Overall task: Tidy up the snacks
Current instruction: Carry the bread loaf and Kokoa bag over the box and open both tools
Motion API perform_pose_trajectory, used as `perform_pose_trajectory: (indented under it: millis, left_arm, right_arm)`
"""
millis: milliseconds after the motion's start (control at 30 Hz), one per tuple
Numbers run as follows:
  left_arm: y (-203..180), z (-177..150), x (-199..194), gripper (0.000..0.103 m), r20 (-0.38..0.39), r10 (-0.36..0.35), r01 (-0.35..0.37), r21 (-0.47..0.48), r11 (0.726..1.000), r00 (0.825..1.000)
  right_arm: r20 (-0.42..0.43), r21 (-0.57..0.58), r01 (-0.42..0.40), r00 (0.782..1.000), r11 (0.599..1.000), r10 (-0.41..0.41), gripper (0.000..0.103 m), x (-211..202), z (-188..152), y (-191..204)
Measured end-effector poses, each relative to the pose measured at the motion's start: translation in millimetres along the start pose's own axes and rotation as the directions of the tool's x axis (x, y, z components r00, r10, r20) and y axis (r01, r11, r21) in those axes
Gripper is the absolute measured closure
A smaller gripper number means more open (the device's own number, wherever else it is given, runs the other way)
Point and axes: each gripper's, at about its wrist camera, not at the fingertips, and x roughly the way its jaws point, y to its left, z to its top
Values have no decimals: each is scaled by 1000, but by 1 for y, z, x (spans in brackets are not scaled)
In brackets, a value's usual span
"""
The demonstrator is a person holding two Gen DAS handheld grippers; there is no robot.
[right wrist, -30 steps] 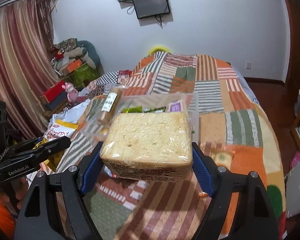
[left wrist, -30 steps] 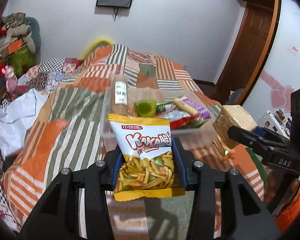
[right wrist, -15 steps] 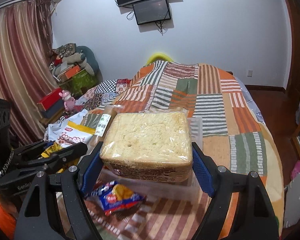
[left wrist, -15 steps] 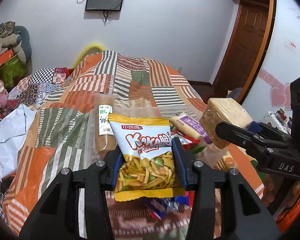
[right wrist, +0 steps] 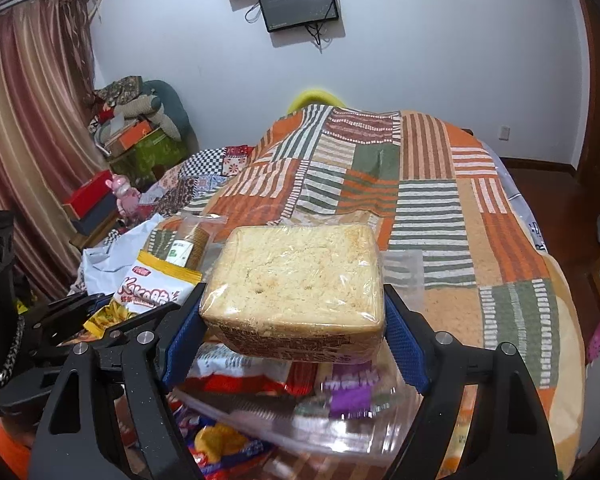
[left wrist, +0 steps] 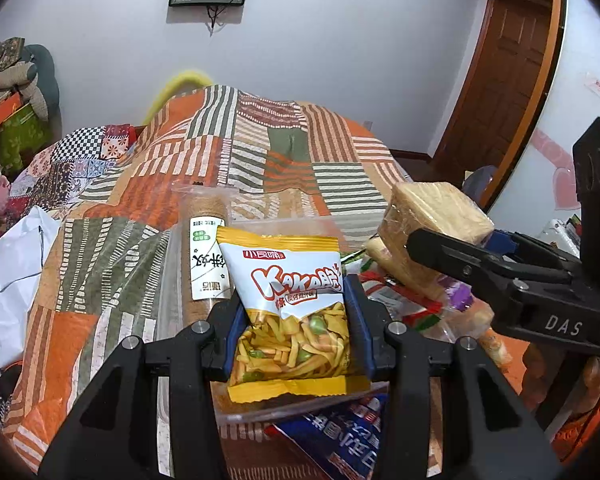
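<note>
snack bag [left wrist: 296, 308] sits pinched between the blue pads of the left gripper [left wrist: 296, 316], fingers closed in on its sides, the yellow-and-white pack upright with its top edge toward the bed. it hangs over the near end of a clear bin [left wrist: 260, 404] that rests on the quilt [left wrist: 140, 264].

right gripper [right wrist: 296, 324] is clamped across a wrapped bread block [right wrist: 296, 284], one blue pad [right wrist: 404, 348] on each side, the block held level above the bin [right wrist: 404, 268]. from the left camera the same bread [left wrist: 436, 208] shows tilted at the right, raised over the bin's right part, with the right gripper [left wrist: 448, 240] beneath it.

inside the bin a long brown roll [left wrist: 206, 248] in clear wrap lies along the left side, just beside the snack bag. packets crowd the right half (red, white and purple, blurred in the right view): a red-white one [right wrist: 252, 376] and a purple one [right wrist: 352, 392] lie under the bread. a blue packet [left wrist: 348, 436] lies on the quilt at the bin's near edge, below the snack bag, and an orange-and-blue packet [right wrist: 224, 444] shows low in the right view.

white plastic bag [left wrist: 8, 272] lies on the quilt well left of the bin.
</note>
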Motion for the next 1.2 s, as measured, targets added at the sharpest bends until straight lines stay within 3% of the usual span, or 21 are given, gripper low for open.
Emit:
perform_pose_trajectory:
  millis: [467, 867, 1200]
  left_arm:
    - [8, 5, 11, 59, -6, 24, -24, -9, 1000, 1000]
    - [-3, 1, -21, 57, 20, 13, -13, -3, 1000, 1000]
    - [-13, -16, -63, 28, 50, 36, -36, 4, 999, 998]
  right_arm:
    - [-110, 21, -61, 992, 998, 63, 21, 23, -1, -4]
    - [-21, -47, -35, 999, 998, 35, 21, -21, 6, 3]
    - [38, -93, 32, 999, 995, -28, 21, -66, -10, -1]
